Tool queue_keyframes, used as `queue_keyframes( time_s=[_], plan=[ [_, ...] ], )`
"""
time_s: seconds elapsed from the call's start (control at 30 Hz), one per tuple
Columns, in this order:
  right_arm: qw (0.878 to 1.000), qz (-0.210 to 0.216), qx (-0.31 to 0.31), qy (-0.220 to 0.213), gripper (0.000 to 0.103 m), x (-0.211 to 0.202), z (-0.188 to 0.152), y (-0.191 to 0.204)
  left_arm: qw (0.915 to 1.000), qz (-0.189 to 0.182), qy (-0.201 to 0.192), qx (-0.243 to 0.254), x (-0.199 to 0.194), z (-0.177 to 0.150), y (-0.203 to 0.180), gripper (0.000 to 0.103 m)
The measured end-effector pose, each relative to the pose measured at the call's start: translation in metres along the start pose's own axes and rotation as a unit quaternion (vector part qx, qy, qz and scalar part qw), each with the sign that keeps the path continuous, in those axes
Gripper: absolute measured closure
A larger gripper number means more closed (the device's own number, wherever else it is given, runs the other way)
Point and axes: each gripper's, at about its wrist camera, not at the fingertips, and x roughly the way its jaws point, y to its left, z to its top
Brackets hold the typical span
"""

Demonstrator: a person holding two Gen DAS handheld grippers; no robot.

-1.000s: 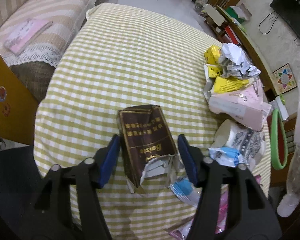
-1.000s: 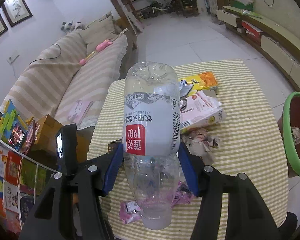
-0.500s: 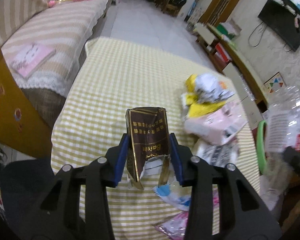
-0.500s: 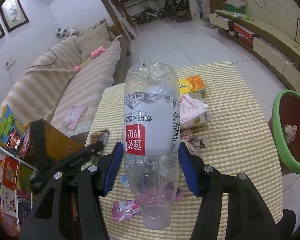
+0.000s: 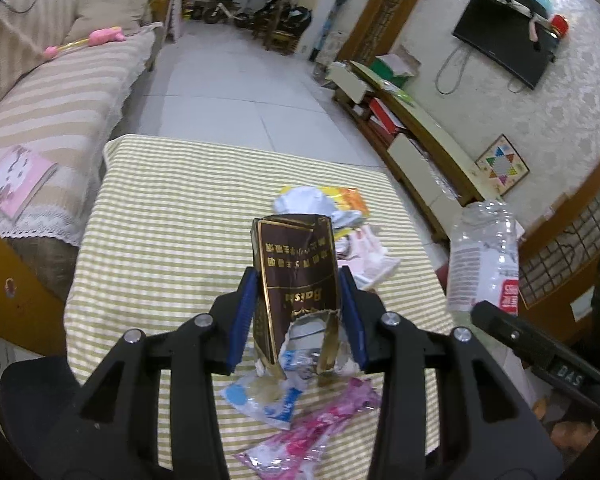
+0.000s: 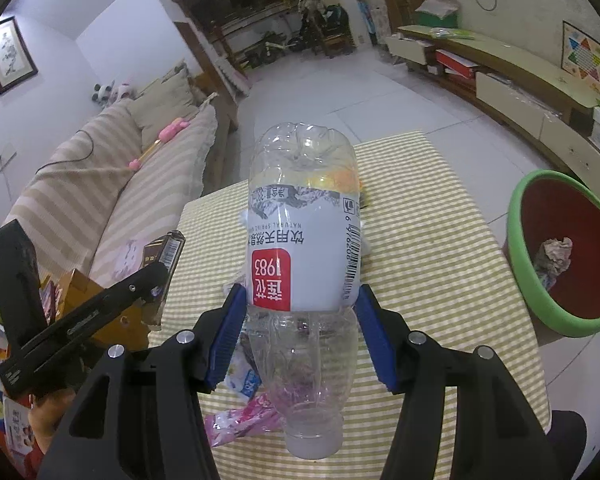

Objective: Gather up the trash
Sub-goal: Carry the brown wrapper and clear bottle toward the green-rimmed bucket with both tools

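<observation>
Left gripper (image 5: 298, 312): it is clamping a torn brown carton (image 5: 296, 276) between its two blue pads, and it is holding the carton above the worktop (image 5: 172, 216), with the ripped end pointing back toward the camera.
Right gripper (image 6: 300, 320): it is squeezing a clear plastic bottle (image 6: 302, 236) around the lower part of its label; the cap is pointing toward the camera and the base is pointing away. The bottle is looking empty, so I think it is light and a little soft under the pads.
Reason for the grip: each gripper is taking one piece of trash across its narrow width, probably because this is giving the pads two flat or rounded sides to press on.
Trash remaining: a pink wrapper (image 5: 316, 420) and a blue and white wrapper (image 5: 260, 396) are lying on the checked cloth under the carton; crumpled white paper (image 5: 304, 204) and a yellow packet (image 5: 348, 200) are lying further away, near the far edge.
Bin: a green-rimmed basin (image 6: 518, 248) is standing just beside the right side of the worktop, already with a crumpled paper ball (image 6: 554, 256) inside.
Next move, as I judge: the bottle is nearer to the basin, so it is likely going in first.
</observation>
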Motion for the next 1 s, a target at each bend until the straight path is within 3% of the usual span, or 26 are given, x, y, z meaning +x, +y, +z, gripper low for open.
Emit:
queue_keyframes(
  time_s=[1.0],
  plan=[
    [0.996,-0.034,0.069,-0.035,0.048,-0.034,0.000,-0.062,0.9965,-0.044,0.018,0.069,0.019,0.001,-0.068,0.063]
  ],
)
